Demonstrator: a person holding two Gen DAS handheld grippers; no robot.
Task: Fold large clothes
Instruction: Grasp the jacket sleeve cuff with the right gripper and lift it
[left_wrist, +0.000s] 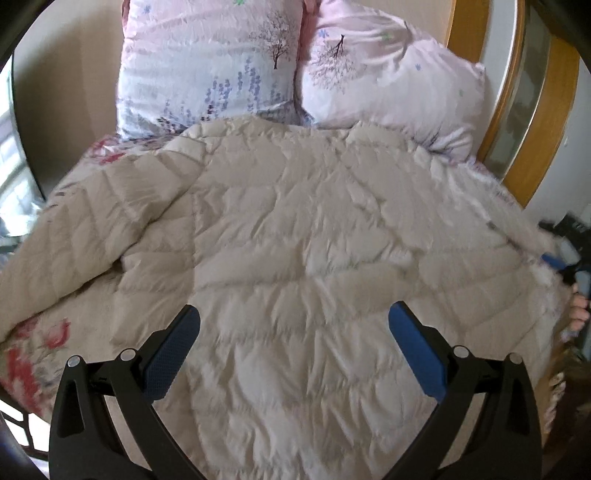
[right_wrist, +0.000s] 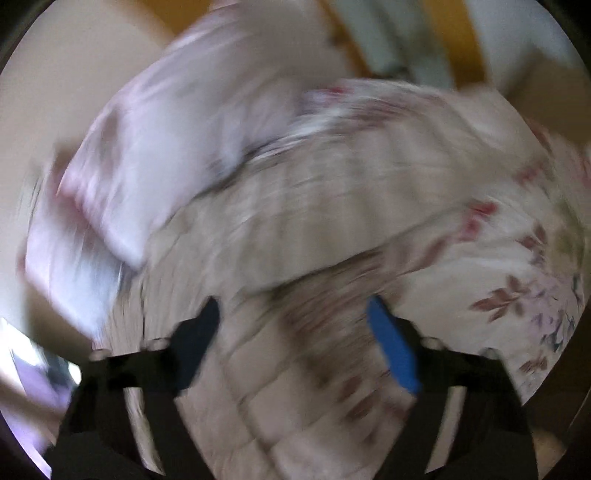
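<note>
Left wrist view: beige quilted down coat (left_wrist: 295, 229) spread flat across bed (left_wrist: 33, 369) with floral sheet, collar end up against two floral pillows (left_wrist: 207, 66), one sleeve lying folded at the left. Left hand-held gripper (left_wrist: 294, 314) poised above the coat's lower part, fingers wide apart, nothing between them. At the far right edge, right hand-held gripper (left_wrist: 565, 254) at the coat's side, blue pad showing, a hand (left_wrist: 578, 314) just below it. Wooden headboard (left_wrist: 535, 110) behind the pillows.

Right wrist view: badly blurred. Right hand-held gripper (right_wrist: 293, 306) with fingers apart over quilted beige fabric; contact impossible to tell. Floral sheet visible to the right.
</note>
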